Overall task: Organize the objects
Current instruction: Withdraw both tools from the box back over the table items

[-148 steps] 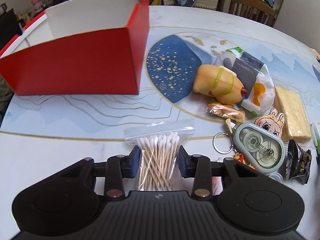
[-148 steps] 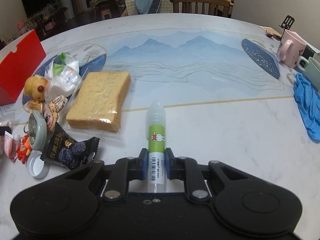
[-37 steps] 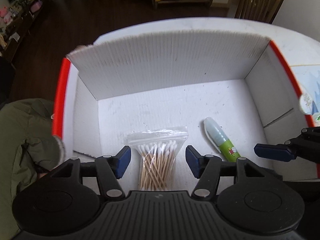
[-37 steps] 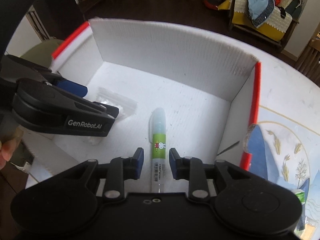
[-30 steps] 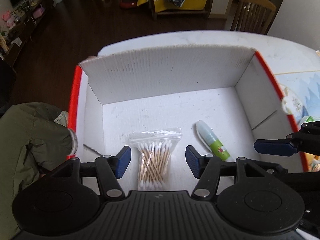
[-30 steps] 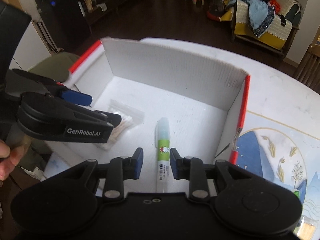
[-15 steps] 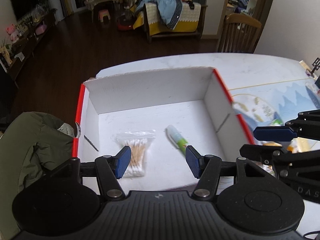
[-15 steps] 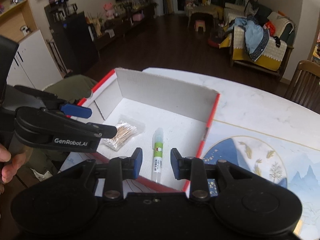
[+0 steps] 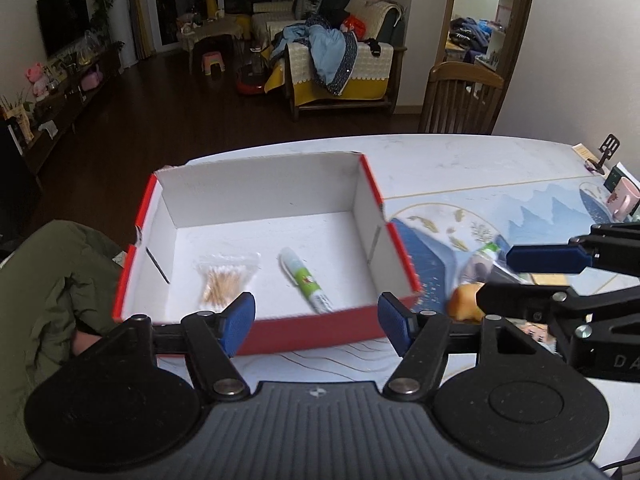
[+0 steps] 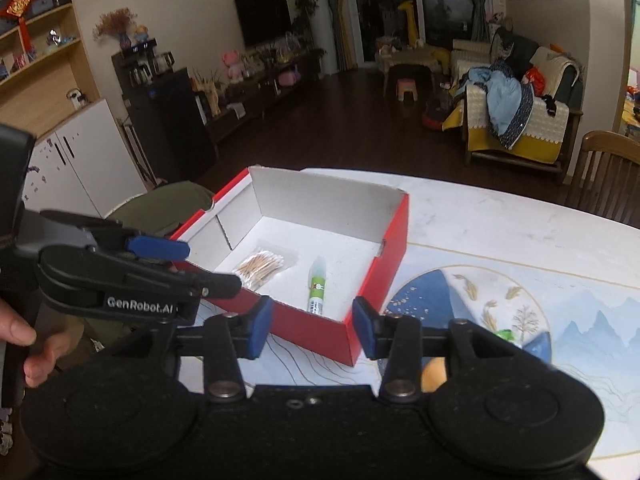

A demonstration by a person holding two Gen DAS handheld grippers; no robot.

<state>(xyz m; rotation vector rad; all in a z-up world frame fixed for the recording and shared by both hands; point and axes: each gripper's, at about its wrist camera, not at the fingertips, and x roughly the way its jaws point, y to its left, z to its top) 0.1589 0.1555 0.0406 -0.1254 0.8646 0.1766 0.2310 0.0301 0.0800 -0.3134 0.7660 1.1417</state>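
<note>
A red box with a white inside (image 9: pixel 360 208) (image 10: pixel 396 236) stands on the table. In it lie a bag of cotton swabs (image 9: pixel 224 276) (image 10: pixel 262 265) and a green glue stick (image 9: pixel 306 280) (image 10: pixel 317 284). My left gripper (image 9: pixel 316 322) is open and empty, held above and in front of the box. My right gripper (image 10: pixel 313 327) is open and empty, also raised in front of the box. Each gripper shows in the other's view, the right (image 9: pixel 560 276) and the left (image 10: pixel 156 264).
A yellow toy (image 9: pixel 466 300) and a plastic bag (image 9: pixel 486 260) lie right of the box, partly hidden by the right gripper. A pink mug (image 9: pixel 622 200) stands at the far right. A wooden chair (image 9: pixel 460 100) stands behind the table.
Both grippers let go of the swab bag and glue stick inside the box, then pulled back and up. The box now looks smaller and farther away.
</note>
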